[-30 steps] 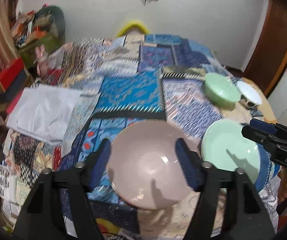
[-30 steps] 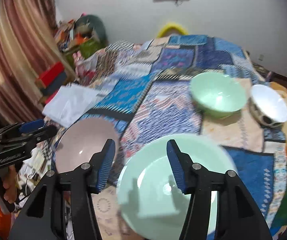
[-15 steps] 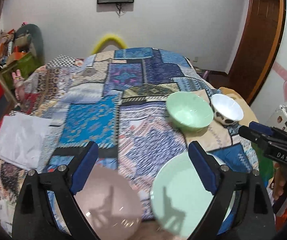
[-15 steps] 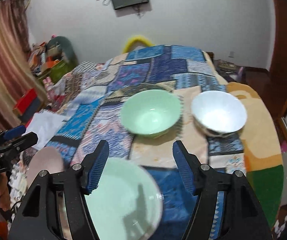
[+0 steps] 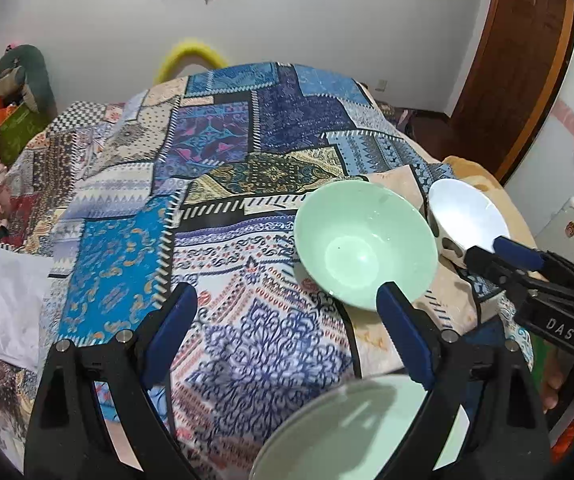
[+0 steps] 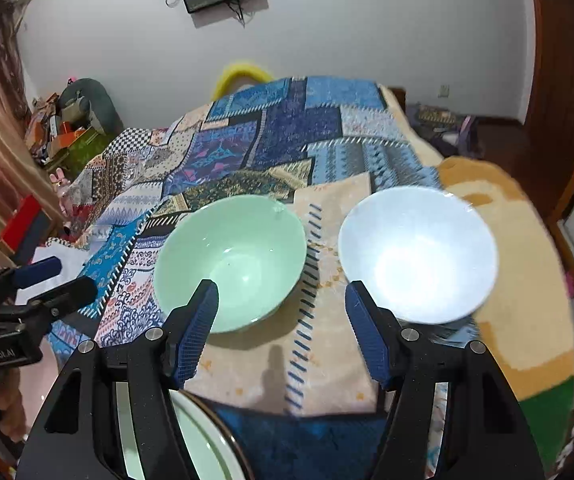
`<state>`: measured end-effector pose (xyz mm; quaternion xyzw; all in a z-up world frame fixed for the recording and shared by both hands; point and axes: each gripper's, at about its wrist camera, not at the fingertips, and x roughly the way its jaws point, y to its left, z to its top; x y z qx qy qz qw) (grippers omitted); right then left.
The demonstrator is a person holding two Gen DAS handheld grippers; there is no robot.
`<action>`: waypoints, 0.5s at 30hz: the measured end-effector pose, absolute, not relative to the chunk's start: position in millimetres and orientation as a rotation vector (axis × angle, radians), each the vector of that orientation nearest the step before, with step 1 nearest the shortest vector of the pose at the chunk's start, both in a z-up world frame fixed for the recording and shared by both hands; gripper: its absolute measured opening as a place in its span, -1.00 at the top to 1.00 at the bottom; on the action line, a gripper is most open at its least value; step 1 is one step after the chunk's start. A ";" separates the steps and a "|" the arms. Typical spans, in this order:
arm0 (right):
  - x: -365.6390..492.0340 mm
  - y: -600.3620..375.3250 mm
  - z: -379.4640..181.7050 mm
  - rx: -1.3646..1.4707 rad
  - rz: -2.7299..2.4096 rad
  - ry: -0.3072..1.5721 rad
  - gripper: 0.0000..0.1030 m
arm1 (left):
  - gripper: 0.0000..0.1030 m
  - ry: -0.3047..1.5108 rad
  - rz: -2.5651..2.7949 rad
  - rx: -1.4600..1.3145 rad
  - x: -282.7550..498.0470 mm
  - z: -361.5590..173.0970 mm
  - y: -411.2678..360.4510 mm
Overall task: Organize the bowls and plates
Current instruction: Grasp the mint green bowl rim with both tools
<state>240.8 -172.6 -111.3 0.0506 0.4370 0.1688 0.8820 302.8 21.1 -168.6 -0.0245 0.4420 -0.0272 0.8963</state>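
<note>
The left gripper [image 5: 287,320] hangs wide apart and empty above the patchwork bedspread [image 5: 223,168] on the bed. The green bowl [image 5: 365,244] sits at its 1 o'clock, upright, with the white bowl [image 5: 467,216] just beside it at 3 o'clock. A green plate [image 5: 351,432] lies low at 5 o'clock. The right gripper [image 6: 283,304] is also wide and empty, pointed between the 2 bowls, green bowl [image 6: 231,260] at 10 o'clock and white bowl [image 6: 415,252] at 2 o'clock.
</note>
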 end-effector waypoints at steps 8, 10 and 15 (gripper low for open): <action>266.6 -161.5 -146.4 0.111 0.369 1.003 0.40 | -0.76 0.952 -0.067 -0.027 341.8 -192.5 14.9; 270.5 -159.0 -153.4 0.107 0.372 1.020 0.46 | -0.66 0.962 -0.069 -0.025 349.3 -196.9 13.5; 278.3 -159.0 -164.2 0.151 0.404 1.057 0.58 | -0.42 1.000 -0.073 -0.028 366.1 -211.2 14.3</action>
